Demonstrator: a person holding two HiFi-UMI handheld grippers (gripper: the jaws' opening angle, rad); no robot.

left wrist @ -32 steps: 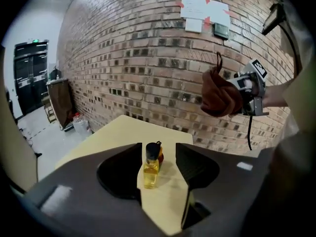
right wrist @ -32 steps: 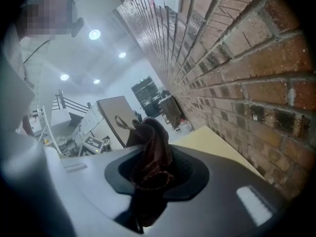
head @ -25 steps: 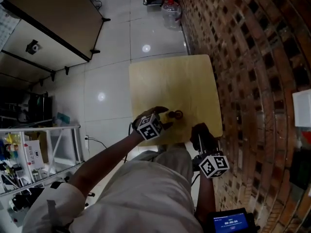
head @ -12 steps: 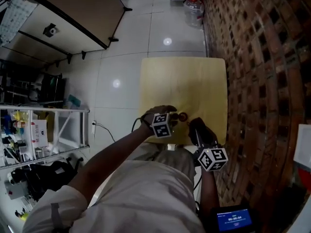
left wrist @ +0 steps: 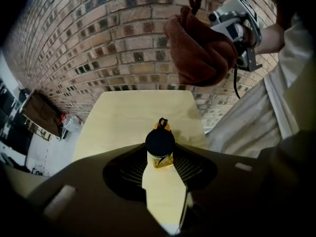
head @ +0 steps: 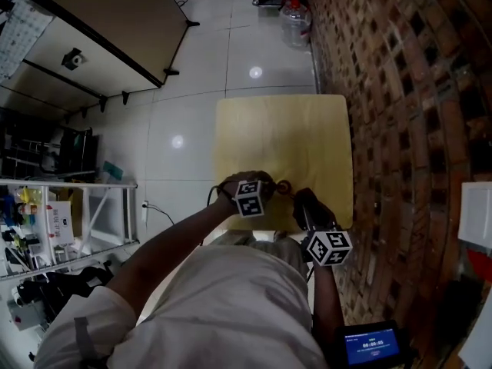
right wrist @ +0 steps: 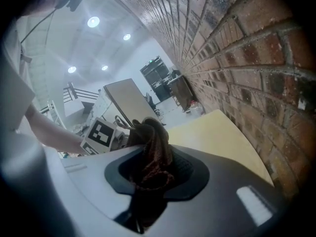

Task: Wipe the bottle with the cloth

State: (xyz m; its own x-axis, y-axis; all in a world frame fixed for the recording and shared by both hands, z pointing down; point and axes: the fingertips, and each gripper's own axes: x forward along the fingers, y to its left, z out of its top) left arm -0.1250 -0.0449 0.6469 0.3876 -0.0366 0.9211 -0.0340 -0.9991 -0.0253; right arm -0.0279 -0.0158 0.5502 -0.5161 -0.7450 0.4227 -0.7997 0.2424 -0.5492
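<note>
Lower centre of the head view: right tongs (right wrist: 150, 169) clamped on a bunched brown cloth (right wrist: 154, 149), with folds spilling above and below the pads. Held clear of the table (head: 284, 129), just right of the bottle (left wrist: 160, 143) and apart from it.

Immediately left of that: left tongs (left wrist: 160, 151), pointed steeply down over the near edge of the table. Just closed further, with the bottle between the pads. No gap visible between the pads and the bottle's sides; seated against them.

Bottle: small, upright, with a black cap and yellow contents. Stands on the table close to its front edge, at centre frame in the left gripper view.

Beyond the bottle: bare pale wooden top, extending toward the upper centre of the head view.

Right side of frame: brick wall (head: 400, 91), running alongside the table.

Left and above: glossy white tiled floor (head: 192, 129). Top centre, at the foot of the wall: clear water jug (head: 294, 20).
</note>
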